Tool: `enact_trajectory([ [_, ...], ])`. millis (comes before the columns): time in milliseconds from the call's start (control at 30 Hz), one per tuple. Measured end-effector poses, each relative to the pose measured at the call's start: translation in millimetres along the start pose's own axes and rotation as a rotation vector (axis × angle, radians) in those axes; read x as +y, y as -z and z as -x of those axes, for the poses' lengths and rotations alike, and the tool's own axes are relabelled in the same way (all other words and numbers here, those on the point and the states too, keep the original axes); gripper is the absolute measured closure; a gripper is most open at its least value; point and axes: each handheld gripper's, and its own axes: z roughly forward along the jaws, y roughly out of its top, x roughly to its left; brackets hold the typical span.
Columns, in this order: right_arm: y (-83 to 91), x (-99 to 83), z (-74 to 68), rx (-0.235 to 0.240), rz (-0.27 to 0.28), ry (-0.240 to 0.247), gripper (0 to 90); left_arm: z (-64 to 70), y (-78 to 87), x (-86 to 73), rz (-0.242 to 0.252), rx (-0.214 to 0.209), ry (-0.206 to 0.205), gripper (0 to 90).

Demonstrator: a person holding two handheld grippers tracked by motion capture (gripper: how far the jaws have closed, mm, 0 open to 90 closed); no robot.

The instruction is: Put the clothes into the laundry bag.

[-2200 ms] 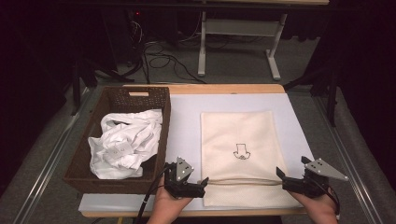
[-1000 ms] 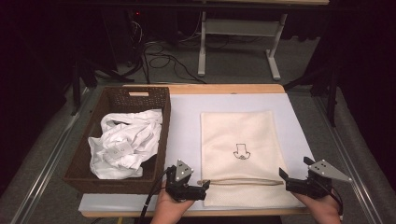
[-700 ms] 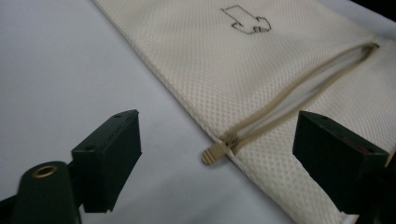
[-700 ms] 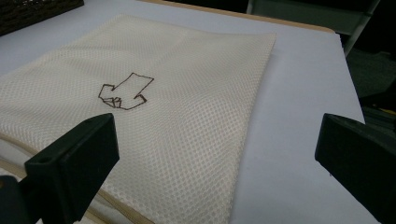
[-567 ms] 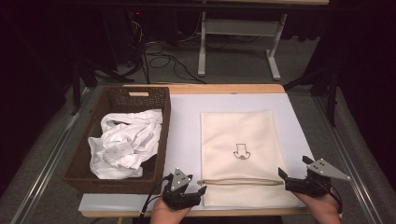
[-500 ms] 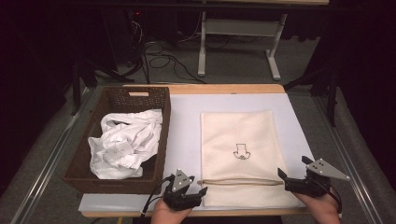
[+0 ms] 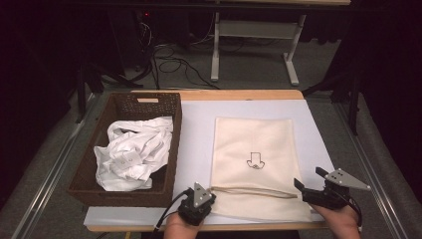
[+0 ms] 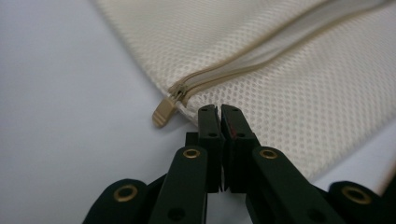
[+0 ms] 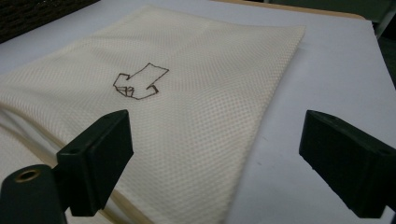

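Observation:
A cream mesh bag [image 7: 251, 144] lies flat on the white mat [image 7: 195, 129], with a small dark drawing [image 7: 255, 160] on it. Its tan zipper [image 7: 254, 191] runs across near the front edge. My left gripper [image 7: 205, 195] is at the zipper's left end. In the left gripper view its jaws [image 8: 219, 113] are shut with nothing between them, their tips just right of the tan zipper pull [image 8: 162, 113] and touching the bag [image 8: 289, 70]. My right gripper [image 7: 304, 188] stands wide open at the bag's front right corner. In its own view the right gripper [image 9: 217, 133] straddles the bag [image 9: 196, 98] edge.
A dark wicker basket [image 7: 124, 193] with crumpled white cloth [image 7: 132, 152] stands at the left, close to my left gripper. Bare white mat [image 9: 327, 70] lies right of the bag. The table's wooden front edge runs just beneath both hands.
My left gripper has drawn slightly back toward the front edge at the zipper's left end. The right gripper has hardly moved and stays open. The bag lies as before.

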Motion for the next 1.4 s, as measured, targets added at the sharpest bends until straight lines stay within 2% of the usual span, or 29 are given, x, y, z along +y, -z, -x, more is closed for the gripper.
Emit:
enact_trajectory([
  [33, -0.4, -0.3, 0.4, 0.003, 0.000, 0.000, 12.7, -9.6, 3.3, 0.7, 0.014, 0.065, -0.004, 87.0],
  [67, -1.1, -0.8, 0.7, 0.001, 0.000, -0.004, 14.9, -10.3, 5.4, 1.3, 0.023, 0.066, -0.017, 86.2],
  [133, -5.0, -1.8, 2.8, 0.010, -0.011, -0.005, 16.5, -9.7, 6.6, 2.0, 0.036, 0.049, -0.005, 79.8],
  [167, -8.1, -2.4, 3.7, 0.009, -0.022, -0.017, 17.6, -7.0, 7.8, 4.3, 0.059, 0.031, 0.007, 73.4],
  [200, -8.1, -2.4, 3.7, 0.009, -0.022, -0.017, 17.6, -7.0, 7.8, 4.3, 0.059, 0.031, 0.007, 67.9],
  [267, -22.7, -1.9, 7.2, 0.017, -0.051, -0.028, 19.5, -7.7, 8.3, 7.1, 0.083, 0.022, 0.032, 54.6],
  [300, -28.4, 0.0, 7.2, 0.003, -0.064, -0.023, 19.2, -8.6, 8.9, 6.6, 0.091, 0.010, 0.042, 50.3],
  [333, -28.4, 0.0, 7.2, 0.003, -0.064, -0.023, 19.2, -8.6, 8.9, 6.6, 0.091, 0.010, 0.042, 49.3],
  [367, -42.7, 7.1, 12.6, -0.006, -0.093, -0.042, 24.5, -9.3, 9.6, 5.3, 0.103, -0.031, 0.060, 48.9],
  [400, -51.1, 11.7, 18.5, 0.012, -0.101, -0.071, 27.0, -9.3, 9.6, 5.3, 0.103, -0.031, 0.060, 46.8],
  [433, -58.9, 16.4, 23.1, 0.001, -0.109, -0.089, 28.8, -8.7, 10.0, 6.2, 0.106, -0.050, 0.067, 44.6],
  [467, -58.9, 16.4, 23.1, 0.001, -0.109, -0.089, 28.8, -8.7, 10.0, 6.2, 0.106, -0.050, 0.067, 43.5],
  [500, -76.5, 23.8, 30.7, -0.008, -0.137, -0.127, 29.6, -8.4, 11.4, 7.9, 0.109, -0.047, 0.056, 42.8],
  [533, -89.2, 27.4, 35.0, -0.010, -0.164, -0.141, 29.5, -8.4, 11.9, 8.4, 0.112, -0.046, 0.054, 42.6],
  [633, -111.6, 34.2, 38.8, -0.072, -0.220, -0.114, 31.6, -10.1, 15.8, 9.9, 0.122, -0.045, 0.038, 42.6],
  [700, -123.1, 37.1, 40.3, -0.070, -0.227, -0.134, 34.0, -11.6, 18.1, 10.0, 0.129, -0.054, 0.039, 42.4],
  [733, -123.1, 37.1, 40.3, -0.070, -0.227, -0.134, 34.0, -11.6, 18.1, 10.0, 0.129, -0.054, 0.039, 42.2],
  [800, -135.9, 39.8, 37.3, -0.075, -0.251, -0.120, 41.6, -12.9, 19.8, 9.5, 0.134, -0.059, 0.040, 41.9],
  [900, -139.2, 39.8, 35.5, -0.109, -0.242, -0.095, 52.3, -14.7, 22.2, 10.1, 0.162, -0.072, 0.062, 40.2],
  [967, -138.0, 39.4, 36.7, -0.104, -0.234, -0.090, 63.9, -14.4, 22.6, 11.2, 0.165, -0.069, 0.051, 40.2],
  [1000, -138.0, 39.4, 36.7, -0.104, -0.234, -0.090, 63.9, -14.4, 22.6, 11.2, 0.165, -0.069, 0.051, 40.1],
  [1033, -135.9, 39.5, 36.8, -0.103, -0.239, -0.060, 79.9, -13.8, 21.0, 11.5, 0.159, -0.070, 0.045, 40.1],
  [1067, -135.9, 39.5, 36.8, -0.103, -0.239, -0.060, 79.9, -13.8, 21.0, 11.5, 0.159, -0.070, 0.045, 40.1],
  [1100, -134.3, 40.0, 36.3, -0.101, -0.243, -0.047, 88.2, -12.9, 18.8, 11.3, 0.147, -0.070, 0.040, 40.0],
  [1233, -128.8, 38.5, 38.0, -0.105, -0.245, -0.028, 88.8, -11.1, 16.8, 10.6, 0.126, -0.049, 0.020, 40.1],
  [1300, -120.2, 34.5, 45.5, -0.136, -0.234, -0.030, 88.7, -11.3, 15.8, 10.2, 0.121, -0.037, 0.017, 40.1],
  [1333, -120.2, 34.5, 45.5, -0.136, -0.234, -0.030, 88.7, -11.3, 15.8, 10.2, 0.121, -0.037, 0.017, 40.3],
  [1367, -111.0, 29.3, 55.2, -0.164, -0.242, -0.033, 88.4, -12.4, 14.6, 9.6, 0.115, -0.041, 0.015, 40.9],
  [1400, -111.0, 29.3, 55.2, -0.164, -0.242, -0.033, 88.4, -12.4, 14.6, 9.6, 0.115, -0.041, 0.015, 41.1],
])
